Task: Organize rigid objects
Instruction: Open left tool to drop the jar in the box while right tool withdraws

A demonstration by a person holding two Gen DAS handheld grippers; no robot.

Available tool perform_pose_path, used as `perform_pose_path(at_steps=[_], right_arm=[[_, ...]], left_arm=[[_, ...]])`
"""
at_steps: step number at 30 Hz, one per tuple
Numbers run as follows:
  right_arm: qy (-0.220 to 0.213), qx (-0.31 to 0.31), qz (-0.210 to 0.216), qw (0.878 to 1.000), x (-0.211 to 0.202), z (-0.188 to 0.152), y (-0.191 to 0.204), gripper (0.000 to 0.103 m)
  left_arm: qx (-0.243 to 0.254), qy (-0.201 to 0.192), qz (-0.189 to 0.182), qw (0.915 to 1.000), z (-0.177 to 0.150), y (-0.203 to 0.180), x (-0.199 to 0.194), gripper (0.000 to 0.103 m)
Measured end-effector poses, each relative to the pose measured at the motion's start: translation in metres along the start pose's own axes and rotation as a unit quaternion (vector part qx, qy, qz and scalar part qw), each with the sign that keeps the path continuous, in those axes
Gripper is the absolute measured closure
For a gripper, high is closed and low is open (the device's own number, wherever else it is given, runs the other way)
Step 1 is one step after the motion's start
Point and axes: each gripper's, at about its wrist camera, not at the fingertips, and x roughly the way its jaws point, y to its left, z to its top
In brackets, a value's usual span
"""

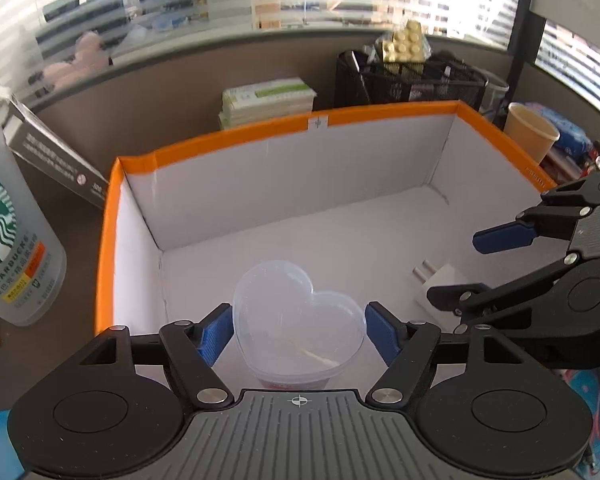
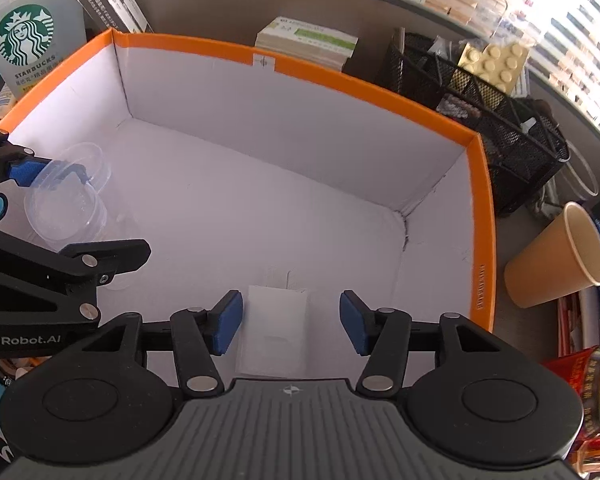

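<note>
A white box with an orange rim [image 1: 236,138] [image 2: 340,80] sits on the desk. Inside it, a clear heart-shaped plastic container [image 1: 296,320] [image 2: 66,200] lies between the fingers of my left gripper [image 1: 298,332], whose blue pads stand just beside its sides, open. A white plug adapter [image 1: 440,284] [image 2: 274,328] lies on the box floor between the open fingers of my right gripper [image 2: 290,322], not gripped. The right gripper also shows in the left wrist view [image 1: 476,264], and the left gripper in the right wrist view [image 2: 72,216].
A Starbucks cup [image 1: 8,232] and a dark carton [image 1: 56,156] stand left of the box. Behind it are stacked packets [image 1: 268,100] and a black mesh organizer [image 1: 412,80] with a gold brick block [image 1: 404,44]. A paper cup [image 2: 556,260] and a red can [image 2: 596,384] are on the right.
</note>
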Motion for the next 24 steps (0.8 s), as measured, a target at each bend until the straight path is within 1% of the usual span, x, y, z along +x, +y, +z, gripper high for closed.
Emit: perform_pose_path(at_steps=[1,2,3,6,9,11,13,14,16,17,18,20,22,24], right_arm=[[-0.004,-0.001,-0.002,1.000,-0.004,0.002,0.001,0.049],[-0.011,-0.001,-0.004,1.000,-0.008,0.002,0.000,0.048],[-0.017,-0.002,-0.007,1.000,-0.012,0.002,0.000,0.048],[-0.048,-0.003,-0.024,0.999,-0.030,0.004,0.000,0.048],[-0.084,-0.004,-0.031,0.996,-0.054,0.003,-0.001,0.048],[-0.113,0.000,-0.028,0.993,-0.073,0.000,-0.003,0.047],[-0.144,0.004,-0.027,0.989,-0.095,-0.006,-0.006,0.043],[-0.159,0.006,-0.026,0.987,-0.105,-0.010,-0.008,0.039],[-0.186,0.012,-0.027,0.982,-0.125,-0.018,-0.011,0.033],[-0.200,0.014,-0.029,0.979,-0.134,-0.022,-0.013,0.027],[-0.214,0.017,-0.033,0.976,-0.143,-0.026,-0.014,0.015],[-0.248,0.024,-0.041,0.967,-0.162,-0.037,-0.017,0.003],[-0.282,0.028,-0.044,0.958,-0.179,-0.051,-0.017,0.000],[-0.310,0.030,-0.035,0.950,-0.191,-0.069,-0.014,0.000]], left_arm=[[0.000,-0.006,0.001,1.0000,0.002,0.000,-0.004,0.028],[0.001,-0.012,0.005,0.9999,0.004,-0.001,-0.008,0.025],[0.003,-0.023,0.017,0.9996,0.007,-0.001,-0.014,0.019],[0.001,-0.055,0.033,0.9979,0.013,0.003,-0.034,0.018],[-0.017,-0.074,0.022,0.9969,0.017,0.010,-0.057,0.017],[-0.023,-0.094,0.017,0.9951,0.017,0.011,-0.076,0.014],[-0.018,-0.121,0.015,0.9923,0.015,0.009,-0.097,0.008],[-0.017,-0.133,0.016,0.9908,0.014,0.007,-0.107,0.007],[-0.016,-0.159,0.017,0.9870,0.014,0.003,-0.128,0.001],[-0.016,-0.172,0.018,0.9848,0.013,0.002,-0.138,0.000],[-0.017,-0.184,0.019,0.9826,0.012,0.001,-0.148,0.000],[-0.013,-0.207,0.021,0.9780,0.009,-0.003,-0.167,0.000],[-0.007,-0.224,0.023,0.9744,0.000,-0.007,-0.180,0.000],[-0.004,-0.226,0.020,0.9740,-0.014,-0.012,-0.183,0.000]])
